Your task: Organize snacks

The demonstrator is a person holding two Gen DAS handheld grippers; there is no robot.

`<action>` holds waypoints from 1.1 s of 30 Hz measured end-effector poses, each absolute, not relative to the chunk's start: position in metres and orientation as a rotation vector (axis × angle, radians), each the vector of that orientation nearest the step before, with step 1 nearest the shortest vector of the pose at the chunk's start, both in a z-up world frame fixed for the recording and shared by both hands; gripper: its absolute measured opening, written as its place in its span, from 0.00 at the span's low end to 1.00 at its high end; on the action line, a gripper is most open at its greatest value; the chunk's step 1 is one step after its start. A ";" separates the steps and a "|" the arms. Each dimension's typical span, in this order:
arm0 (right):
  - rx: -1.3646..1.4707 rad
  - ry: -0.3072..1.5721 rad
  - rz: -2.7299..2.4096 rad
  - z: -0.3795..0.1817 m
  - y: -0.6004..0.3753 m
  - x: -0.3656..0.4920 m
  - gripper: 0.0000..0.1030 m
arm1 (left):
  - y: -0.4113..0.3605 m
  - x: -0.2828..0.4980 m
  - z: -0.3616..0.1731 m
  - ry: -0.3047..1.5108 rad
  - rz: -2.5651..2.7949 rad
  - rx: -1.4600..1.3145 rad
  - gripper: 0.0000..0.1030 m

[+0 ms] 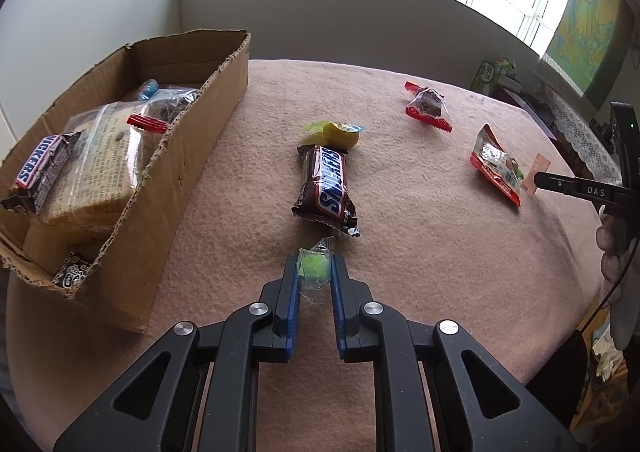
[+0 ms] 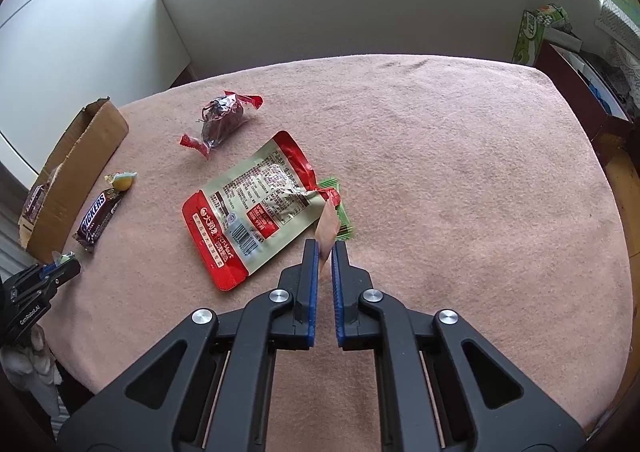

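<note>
My left gripper [image 1: 315,266] is shut on a green candy [image 1: 315,269] in clear wrap, low over the pink cloth, just in front of a Snickers bar [image 1: 326,187]. A yellow candy [image 1: 340,135] lies behind the bar. My right gripper [image 2: 325,251] is shut on a small pink packet [image 2: 327,230] beside a large red-and-silver pouch [image 2: 256,204] and a green packet [image 2: 340,208]. A red-ended dark snack [image 2: 222,120] lies farther back. The cardboard box [image 1: 192,156] at left holds several snacks.
The table's cloth [image 2: 460,192] stretches bare to the right. A green carton [image 2: 532,36] and dark furniture stand past the far right edge. A wall and window run behind the table. The right gripper also shows in the left wrist view [image 1: 538,180].
</note>
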State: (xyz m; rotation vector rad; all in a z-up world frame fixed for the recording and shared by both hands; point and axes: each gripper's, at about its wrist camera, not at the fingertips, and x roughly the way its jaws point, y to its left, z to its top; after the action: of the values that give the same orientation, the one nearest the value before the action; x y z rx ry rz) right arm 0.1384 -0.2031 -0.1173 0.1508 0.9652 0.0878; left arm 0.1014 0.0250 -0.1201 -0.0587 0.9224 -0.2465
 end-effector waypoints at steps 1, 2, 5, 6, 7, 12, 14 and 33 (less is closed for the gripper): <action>0.154 0.960 0.090 -0.115 -0.204 0.137 0.06 | 0.026 0.101 -0.119 0.920 -0.247 -0.063 0.13; 0.153 0.953 0.091 -0.113 -0.204 0.135 0.06 | 0.027 0.100 -0.118 0.917 -0.247 -0.066 0.13; 0.156 0.935 0.091 -0.105 -0.204 0.129 0.06 | 0.029 0.097 -0.113 0.907 -0.246 -0.073 0.13; 0.160 0.929 0.095 -0.102 -0.205 0.128 0.06 | 0.030 0.096 -0.111 0.903 -0.246 -0.074 0.12; 0.161 0.923 0.099 -0.099 -0.204 0.126 0.06 | 0.031 0.095 -0.108 0.898 -0.246 -0.078 0.13; 0.126 0.901 0.102 -0.087 -0.198 0.123 0.06 | 0.039 0.090 -0.096 0.869 -0.238 -0.080 0.13; 0.130 0.913 0.103 -0.090 -0.202 0.127 0.06 | 0.042 0.090 -0.094 0.865 -0.232 -0.082 0.12; -0.023 0.964 0.084 -0.142 -0.198 0.154 0.54 | 0.038 0.088 -0.096 0.871 -0.231 -0.087 0.13</action>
State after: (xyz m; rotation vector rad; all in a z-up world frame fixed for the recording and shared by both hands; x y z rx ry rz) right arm 0.1544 -0.1976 -0.1422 -0.0225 0.9638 0.0839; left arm 0.0884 0.0382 -0.0961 -0.0866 0.8710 -0.2307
